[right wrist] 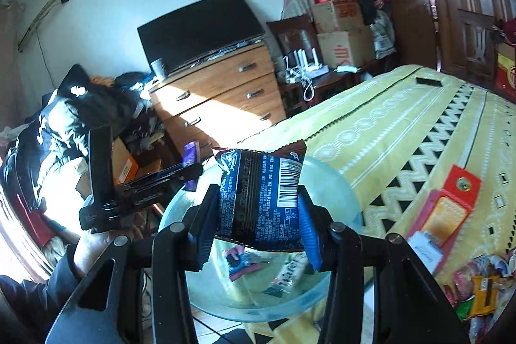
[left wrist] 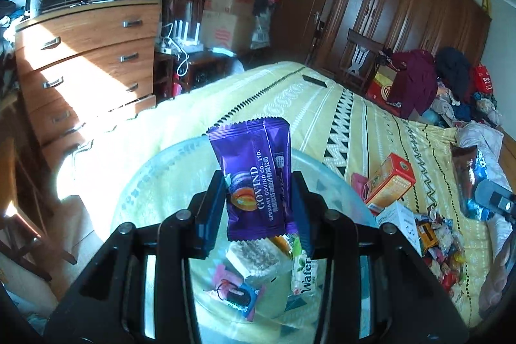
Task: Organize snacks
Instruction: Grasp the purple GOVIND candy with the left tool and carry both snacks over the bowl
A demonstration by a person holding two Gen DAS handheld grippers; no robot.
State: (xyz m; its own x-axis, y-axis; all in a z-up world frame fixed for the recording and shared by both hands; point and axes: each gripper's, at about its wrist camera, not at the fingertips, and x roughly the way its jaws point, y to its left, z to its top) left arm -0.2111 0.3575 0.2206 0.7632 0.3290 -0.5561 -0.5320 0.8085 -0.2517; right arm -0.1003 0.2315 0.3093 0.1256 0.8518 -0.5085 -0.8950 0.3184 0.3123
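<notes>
Both tools are clamped on snacks above the clear bowl (left wrist: 335, 182) at the bed's edge. Our left tool (left wrist: 258, 202) grips a purple Govind packet (left wrist: 254, 176), long axis upright; our right tool (right wrist: 258, 215) pinches a dark blue packet (right wrist: 261, 199). Each hangs directly over the bowl, where a wafer pack (left wrist: 301, 276) lies. Releasing should drop both in.
</notes>
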